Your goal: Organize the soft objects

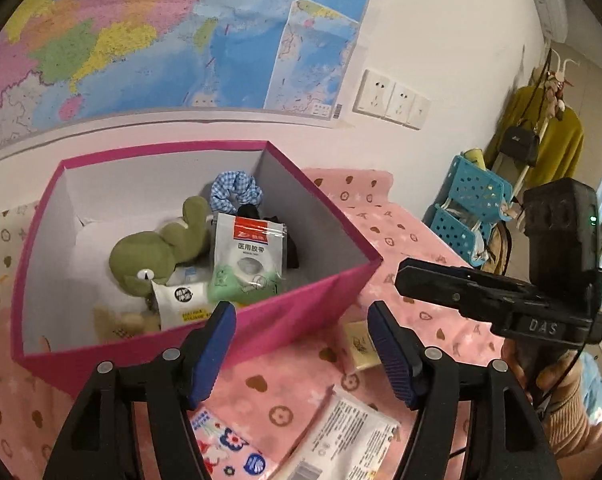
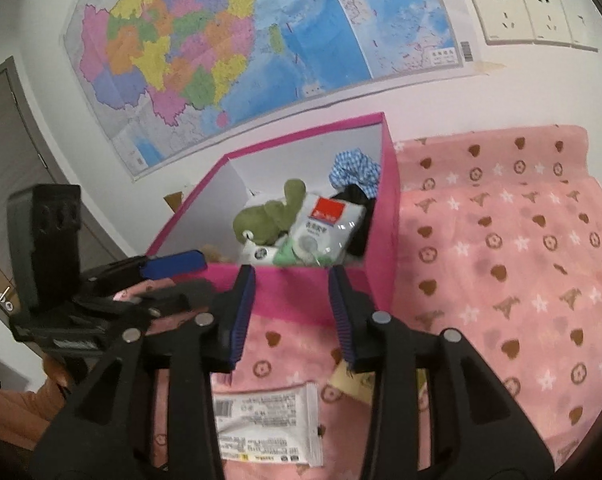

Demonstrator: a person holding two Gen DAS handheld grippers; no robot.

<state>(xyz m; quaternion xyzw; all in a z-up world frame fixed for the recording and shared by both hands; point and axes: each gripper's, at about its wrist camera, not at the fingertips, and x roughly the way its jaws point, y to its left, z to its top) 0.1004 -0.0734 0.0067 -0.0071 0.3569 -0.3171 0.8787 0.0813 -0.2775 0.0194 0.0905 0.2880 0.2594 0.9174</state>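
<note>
Left wrist: pink box (image 1: 301, 312) holds green plush (image 1: 153, 252), empty jaws apart.

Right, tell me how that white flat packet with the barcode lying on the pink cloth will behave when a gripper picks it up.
The white packet lies flat and thin on the pink cloth, so it will probably sag or bend if pinched at one edge. Its glossy film looks slippery, so it may slide between the pads. It seems light for its size and unlikely to roll.
</note>
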